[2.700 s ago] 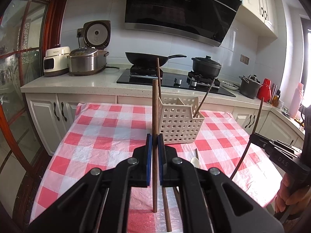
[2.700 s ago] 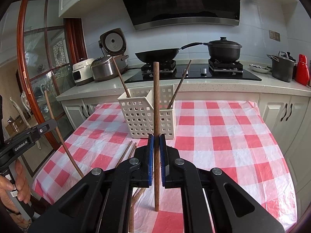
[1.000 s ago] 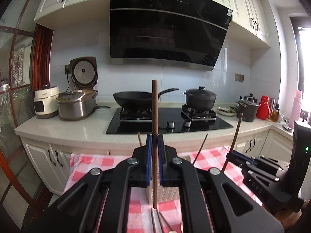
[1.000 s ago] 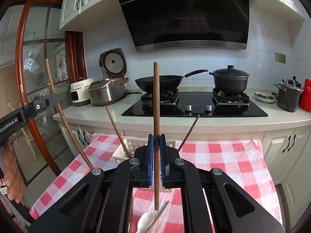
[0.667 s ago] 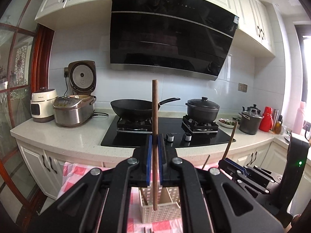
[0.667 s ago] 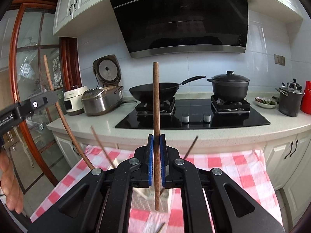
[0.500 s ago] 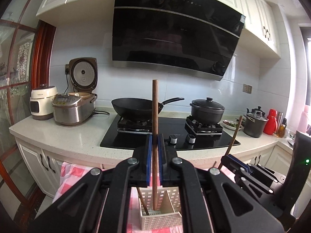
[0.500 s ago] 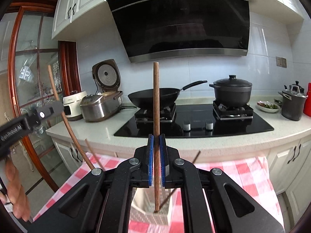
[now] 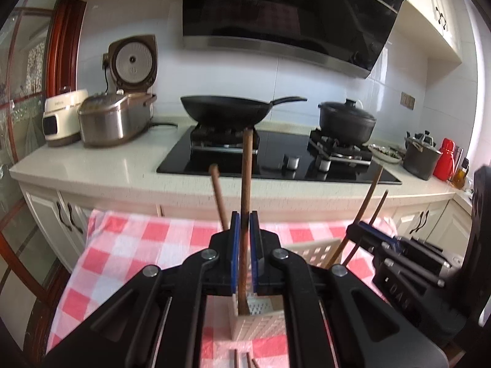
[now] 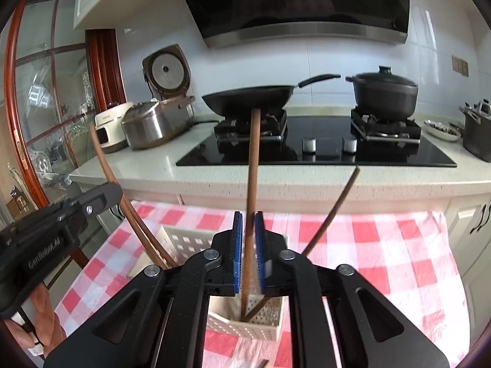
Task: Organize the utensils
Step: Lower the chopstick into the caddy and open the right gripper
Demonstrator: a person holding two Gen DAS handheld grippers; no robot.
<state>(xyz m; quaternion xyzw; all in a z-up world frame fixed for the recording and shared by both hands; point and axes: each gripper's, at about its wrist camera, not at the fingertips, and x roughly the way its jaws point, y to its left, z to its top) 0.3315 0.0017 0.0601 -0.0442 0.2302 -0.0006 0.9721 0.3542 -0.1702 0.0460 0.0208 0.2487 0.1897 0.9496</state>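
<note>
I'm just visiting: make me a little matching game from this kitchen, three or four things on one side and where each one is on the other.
Things:
1. wok
2. lidded black pot
3. white basket
4. rice cooker

Places:
A. on the checked tablecloth
B. on the counter left of the stove
C. on the left burner
D. on the right burner

Pairs: 1-C, 2-D, 3-A, 4-B

Your left gripper [image 9: 242, 247] shows black scissor-style arms, round silver screws and blue pads. Same build on your right gripper [image 10: 248, 250]. At nine o'clock in the right view, white "GenRobot.AI" lettering marks the other gripper's black body.
</note>
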